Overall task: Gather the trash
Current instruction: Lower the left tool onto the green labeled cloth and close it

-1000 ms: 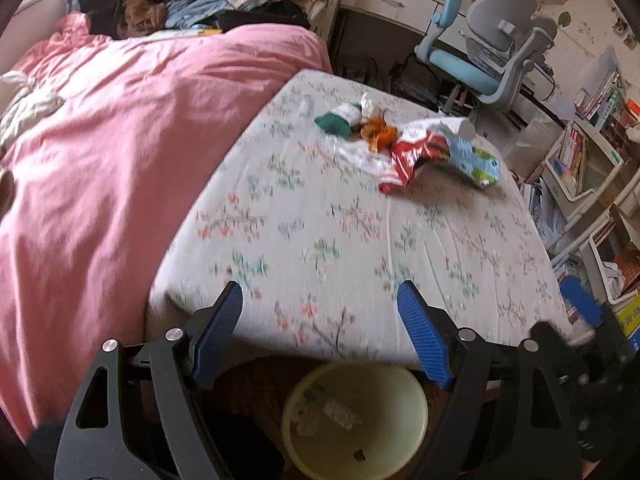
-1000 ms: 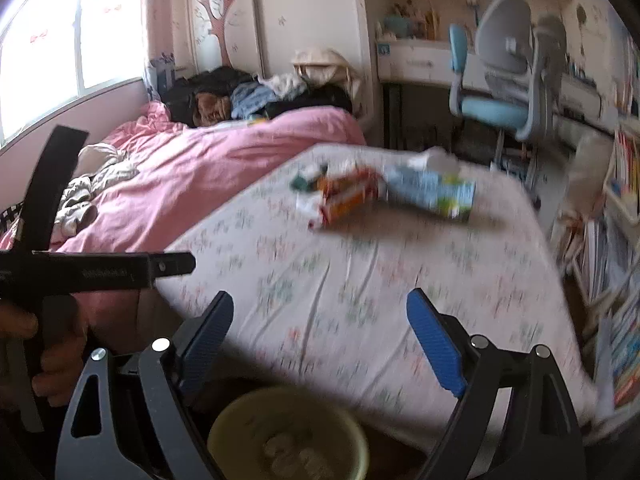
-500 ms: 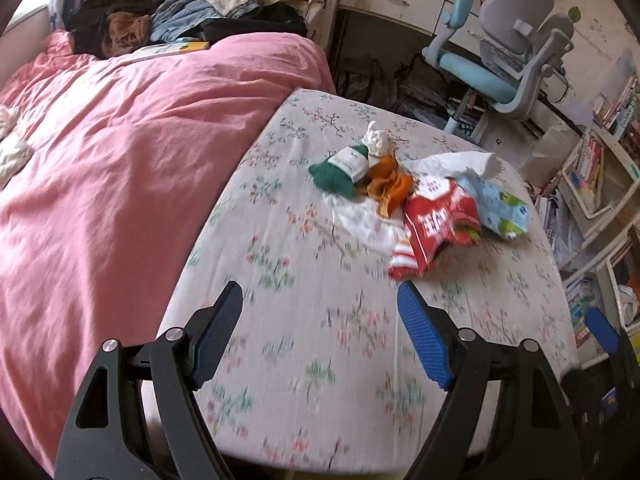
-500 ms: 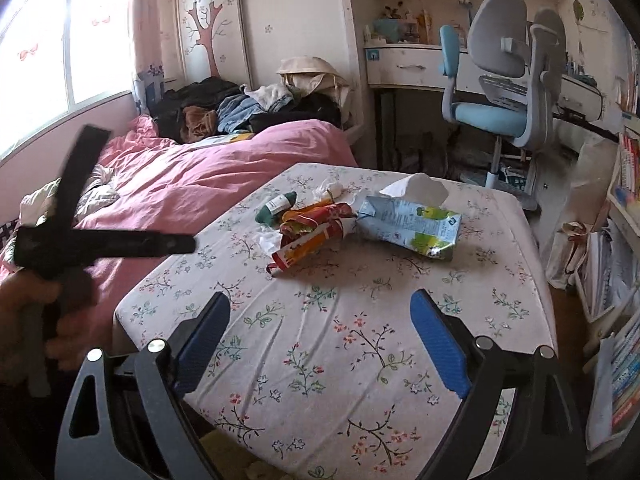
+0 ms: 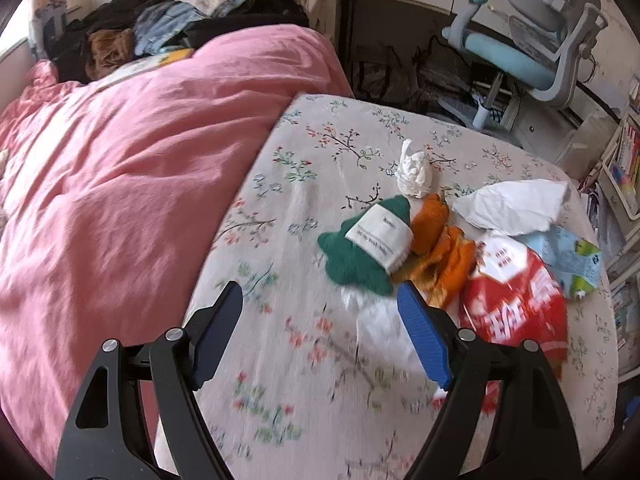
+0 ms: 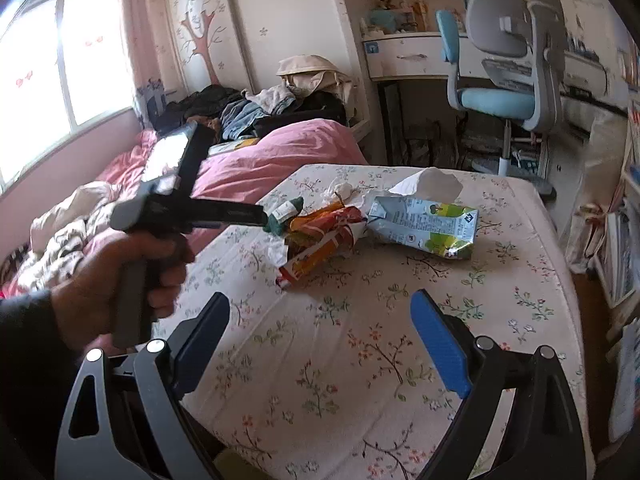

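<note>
A heap of trash lies on the floral sheet (image 5: 312, 400): a green piece with a white label (image 5: 360, 252), an orange wrapper (image 5: 440, 248), a red packet (image 5: 516, 308), a crumpled tissue (image 5: 414, 172), white paper (image 5: 512, 204) and a pale blue packet (image 5: 572, 256). My left gripper (image 5: 320, 300) is open and hangs just short of the green piece, with nothing between its pads. The right wrist view shows a hand (image 6: 132, 276) holding that gripper out towards the heap (image 6: 320, 228). My right gripper (image 6: 320, 308) is open and empty, farther back over the sheet.
A pink duvet (image 5: 120, 200) covers the bed on the left, with piled clothes (image 5: 180, 28) at its far end. A blue and grey desk chair (image 5: 532, 52) and a desk stand beyond the bed. Bookshelves (image 5: 624, 168) line the right. A sliver of a pale yellow bin (image 6: 240, 468) shows below the bed's edge.
My left gripper has moved forward over the bed to the trash heap, and the yellow bin has dropped out of its view. The right gripper shifted slightly, then held still. Both stay open.
</note>
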Motion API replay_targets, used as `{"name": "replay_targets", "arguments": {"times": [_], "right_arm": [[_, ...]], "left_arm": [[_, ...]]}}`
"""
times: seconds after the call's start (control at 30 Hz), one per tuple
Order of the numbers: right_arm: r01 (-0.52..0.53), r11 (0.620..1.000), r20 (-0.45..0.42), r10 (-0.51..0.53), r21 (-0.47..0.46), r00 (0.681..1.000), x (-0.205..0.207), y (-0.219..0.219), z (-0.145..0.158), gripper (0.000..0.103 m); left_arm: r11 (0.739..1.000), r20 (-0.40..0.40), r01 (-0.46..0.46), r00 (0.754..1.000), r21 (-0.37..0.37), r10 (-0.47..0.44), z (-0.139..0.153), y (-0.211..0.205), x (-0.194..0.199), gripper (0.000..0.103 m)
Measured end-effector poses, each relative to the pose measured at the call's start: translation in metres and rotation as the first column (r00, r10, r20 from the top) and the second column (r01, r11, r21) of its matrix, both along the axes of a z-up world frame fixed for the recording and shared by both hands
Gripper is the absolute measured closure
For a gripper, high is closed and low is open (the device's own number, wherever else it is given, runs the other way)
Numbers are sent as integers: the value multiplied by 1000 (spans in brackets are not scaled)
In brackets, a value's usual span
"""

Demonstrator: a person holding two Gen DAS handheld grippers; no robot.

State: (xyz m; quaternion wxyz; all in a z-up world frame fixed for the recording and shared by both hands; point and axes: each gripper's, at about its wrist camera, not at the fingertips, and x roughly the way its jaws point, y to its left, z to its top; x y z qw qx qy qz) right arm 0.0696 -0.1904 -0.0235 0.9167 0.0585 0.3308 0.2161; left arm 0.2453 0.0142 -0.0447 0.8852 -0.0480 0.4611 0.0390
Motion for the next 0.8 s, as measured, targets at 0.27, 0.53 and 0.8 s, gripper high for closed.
{"name": "replay_targets", "arguments": {"times": [0.27, 0.53, 0.8], "right_arm": [[15, 998, -10, -14, 57, 1000, 22, 2, 5, 15], [-47, 994, 49, 43, 94, 998, 77, 29, 32, 15], [-101, 989, -216, 123, 111, 968, 163, 83, 2, 34]], "left_arm": [[997, -32, 76, 997, 28, -76, -19, -14, 35, 31], [991, -39, 55, 997, -121, -60, -6, 8, 34, 67], [984, -13, -51, 999, -172, 49, 20, 45, 12, 66]]}}
